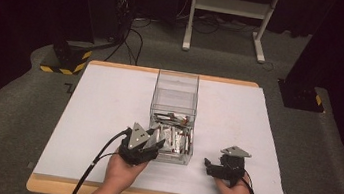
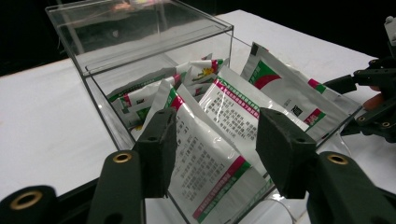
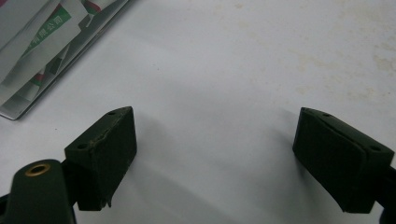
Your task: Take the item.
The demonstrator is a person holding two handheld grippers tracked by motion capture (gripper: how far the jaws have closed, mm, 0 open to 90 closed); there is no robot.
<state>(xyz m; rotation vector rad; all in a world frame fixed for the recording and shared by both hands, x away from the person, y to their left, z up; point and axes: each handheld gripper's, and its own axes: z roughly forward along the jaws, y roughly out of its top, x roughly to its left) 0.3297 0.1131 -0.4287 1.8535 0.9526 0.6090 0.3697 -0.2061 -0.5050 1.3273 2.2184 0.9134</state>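
Straddling a packet [image 2: 212, 163] at the box's [image 1: 176, 90] near edge, your left claw [image 2: 217, 144] is spread; your right claw [image 3: 215, 154] gapes over bare bench [image 3: 243, 70], box well aside.

White sachets [image 2: 210, 163] with green-and-red stripes, clear box [image 2: 140, 46].

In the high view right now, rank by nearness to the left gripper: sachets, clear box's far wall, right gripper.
1. The sachets, right beside the left gripper, at the near end of the clear box.
2. The right gripper, across the table.
3. The clear box's far wall, farthest back.
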